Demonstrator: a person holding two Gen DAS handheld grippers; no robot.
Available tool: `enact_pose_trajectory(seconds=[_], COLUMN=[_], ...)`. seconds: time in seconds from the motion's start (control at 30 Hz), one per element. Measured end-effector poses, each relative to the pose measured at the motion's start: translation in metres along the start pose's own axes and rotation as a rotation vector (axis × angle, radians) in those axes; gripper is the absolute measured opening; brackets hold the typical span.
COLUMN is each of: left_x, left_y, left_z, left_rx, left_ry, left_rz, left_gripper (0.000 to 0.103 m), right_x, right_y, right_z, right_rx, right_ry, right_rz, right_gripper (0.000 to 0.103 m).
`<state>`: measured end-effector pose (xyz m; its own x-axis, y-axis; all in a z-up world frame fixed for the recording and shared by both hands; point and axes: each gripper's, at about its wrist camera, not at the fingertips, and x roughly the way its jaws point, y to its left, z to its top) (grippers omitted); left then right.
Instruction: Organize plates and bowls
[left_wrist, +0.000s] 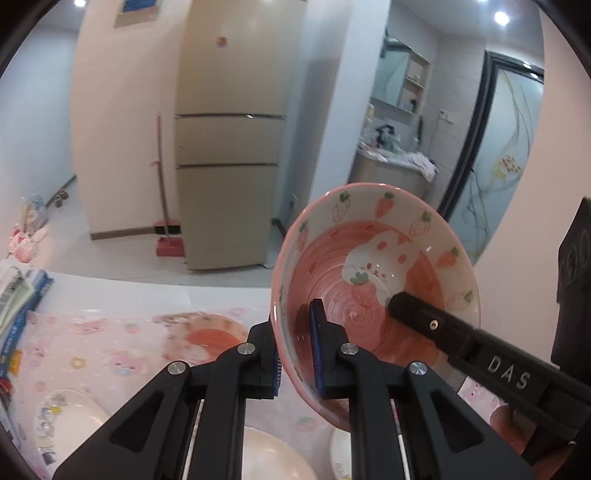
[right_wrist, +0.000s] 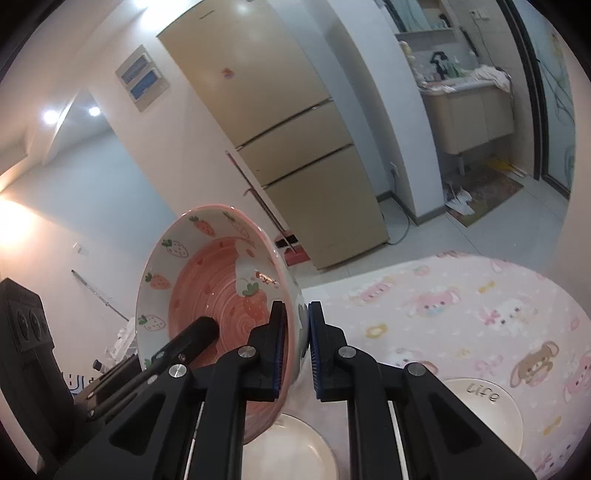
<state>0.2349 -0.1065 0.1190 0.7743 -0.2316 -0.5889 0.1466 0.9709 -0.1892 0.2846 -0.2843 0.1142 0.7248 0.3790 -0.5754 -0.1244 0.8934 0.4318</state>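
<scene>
Beyond the table, at the far side of the room, stands a tall beige three-door refrigerator (left_wrist: 229, 147), with a red broom and dustpan (left_wrist: 168, 236) leaning at its left and a washroom vanity (left_wrist: 391, 170) piled with clothes off to the right. Nearer, the table (left_wrist: 221, 291) is spread with a pink cartoon-print cloth (right_wrist: 461, 314); a stack of blue-edged papers (left_wrist: 18, 306) lies at its left edge.

Above the cloth, a pink strawberry bowl (left_wrist: 373, 280) with a white rabbit painted inside is held up off the table, tipped so its inside faces the cameras. The left gripper (left_wrist: 297, 350) is clamped on the bowl's left rim, one blue pad inside the wall and the other outside. The right gripper (right_wrist: 295, 350) is clamped on the opposite rim in the same way, its left finger inside the bowl and its right finger against the outer wall. Each gripper's black finger shows in the other's view, reaching into the bowl.

Below, on the cloth, lie smaller dishes: a pink patterned plate (left_wrist: 207, 332) at the far left, a cream plate (right_wrist: 295, 446) directly under the raised bowl, a white dish lettered "Life" (right_wrist: 484, 410) at the near right, and a white dish with small prints (left_wrist: 62, 417) at the near left.
</scene>
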Motion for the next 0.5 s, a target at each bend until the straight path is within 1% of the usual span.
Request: enact_pose_trajectory(seconds=[0.13,0.27,0.37,0.5], left_x=[-0.023,-0.035,-0.030,-0.007], left_y=[0.033,0.061,0.080,0.105], left_z=[0.014,0.017,0.009,-0.009], left_rx=[-0.044,-0.052,-0.074,-0.114], left_ry=[-0.048,-0.091,-0.087,-0.060], left_rz=[0.031,0.071,0.061,0.025], left_gripper=[0.011,0.011,0.011,0.011], right_x=[0.009,0.032,0.050,0.075], right_y=[0.043,0.068,0.077,0.076], right_z=[0.006,0.000,-0.010,-0.025], right_rx=[-0.023,-0.027,-0.038,-0.075], right_ry=[0.001,0.031,0.051,0.089], right_rz=[0.055,0.096,0.092,0.057], right_gripper=[0.015,0.016,0.016,0.016])
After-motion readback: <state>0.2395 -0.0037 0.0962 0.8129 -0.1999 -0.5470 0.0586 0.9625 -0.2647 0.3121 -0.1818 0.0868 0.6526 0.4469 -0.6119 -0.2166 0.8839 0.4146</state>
